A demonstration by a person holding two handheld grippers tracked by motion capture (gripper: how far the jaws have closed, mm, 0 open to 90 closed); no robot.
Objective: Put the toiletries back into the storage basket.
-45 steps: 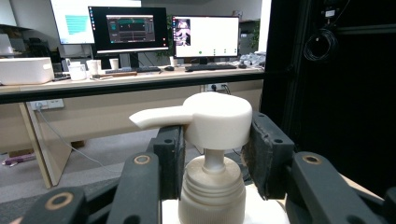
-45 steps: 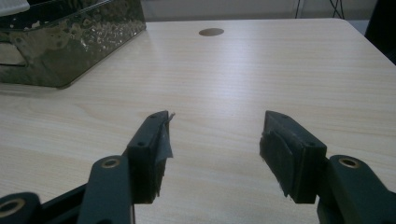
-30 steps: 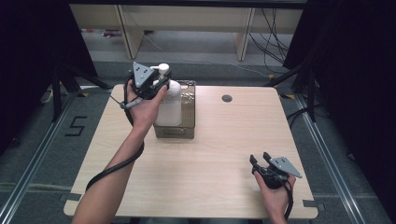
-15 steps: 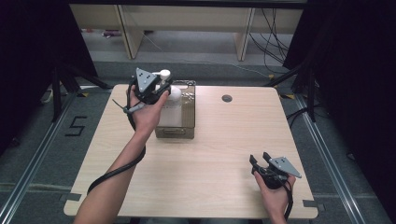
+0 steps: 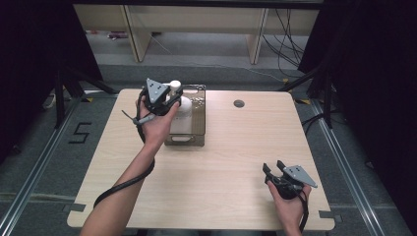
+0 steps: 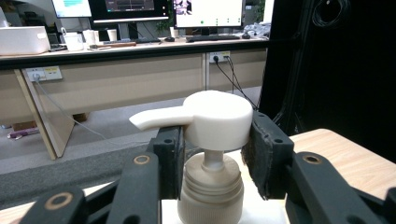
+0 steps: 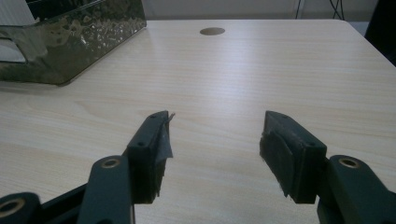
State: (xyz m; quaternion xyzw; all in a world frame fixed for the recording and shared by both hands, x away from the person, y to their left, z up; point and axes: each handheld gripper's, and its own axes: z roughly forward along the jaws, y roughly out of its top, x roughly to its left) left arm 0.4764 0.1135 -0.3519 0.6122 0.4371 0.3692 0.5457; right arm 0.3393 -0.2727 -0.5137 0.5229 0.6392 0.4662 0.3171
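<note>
The table (image 5: 211,162) is the biggest thing in front of me, pale wood with a small round hole (image 5: 239,103) near its far edge. At the far left of it stands a smoky see-through bin (image 5: 196,129), and the white pump bottle (image 5: 183,117) stands upright inside it, its long axis running straight up and down. My left tongs (image 6: 215,140) are right on top of that bottle: in the left gripper view the two black pads sit against the sides of the pump head (image 6: 215,119), one on each side, so I am holding the bottle by its cap, with the spout (image 6: 156,118) pointing off past the left jaw. The threaded neck (image 6: 211,189) shows just below, between the jaws. Since the bottle hangs directly under my left hand (image 5: 156,120), any lift out of the bin should, I judge, go straight up along that axis so the body clears the bin walls. My right tongs (image 5: 276,169) rest well apart near the right front corner of the table, jaws spread wide with nothing between them, pointing across the bare wood toward the bin. The left hand is plainly the one placed for this job.
</note>
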